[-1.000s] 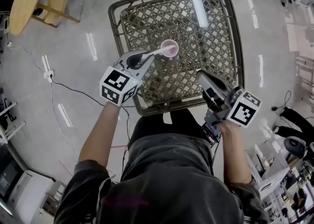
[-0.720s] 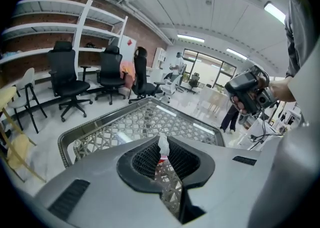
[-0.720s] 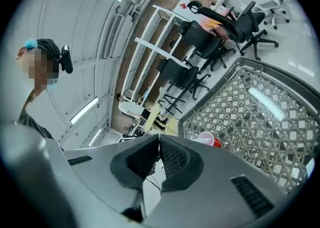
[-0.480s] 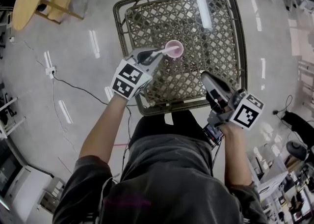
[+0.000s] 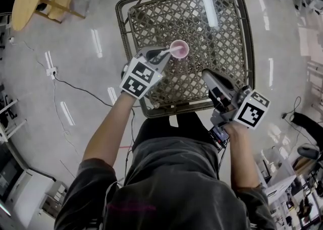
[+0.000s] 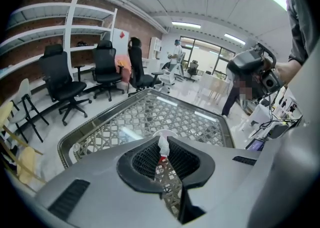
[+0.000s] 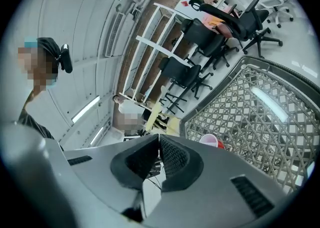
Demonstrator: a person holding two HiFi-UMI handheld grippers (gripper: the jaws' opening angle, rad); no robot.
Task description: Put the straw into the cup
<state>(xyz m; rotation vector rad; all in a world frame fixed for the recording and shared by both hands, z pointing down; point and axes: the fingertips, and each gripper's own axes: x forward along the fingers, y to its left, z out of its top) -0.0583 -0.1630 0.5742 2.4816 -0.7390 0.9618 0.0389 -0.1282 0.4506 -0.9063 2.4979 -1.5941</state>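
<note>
- The cup (image 5: 179, 49), pink inside, stands upright on the glass-topped wicker table (image 5: 121, 26), left of the table's middle and open to the ceiling, so a straw can go in from above.
- The straw (image 5: 167, 51) is white and short. It sticks out from the left gripper (image 5: 160, 55) toward the cup, and its far end lies at the near rim of the cup's mouth in the head view. I cannot tell whether the tip is already inside or only over the opening.
- The left gripper points down at a slant from the cup's near-left side. I judge this lines the straw's free end up with the mouth rather than with the cup's wall.
- In the left gripper view, its 2 ribbed pads are clamped on the straw near its rear end, with only the straw's width between them. The straw rises between the jaws, and the cup's pale rim shows just behind its top.
- The right gripper (image 5: 208, 76) hovers over the table's near-right part, well apart from the cup, which leaves the left side room to work.
- In the right gripper view, its jaws are pressed together with nothing between them. The cup sits beyond them, untouched.
- The step in hand looks like the final lowering. The risk is that the tip catches the rim and tips the light cup.
</note>
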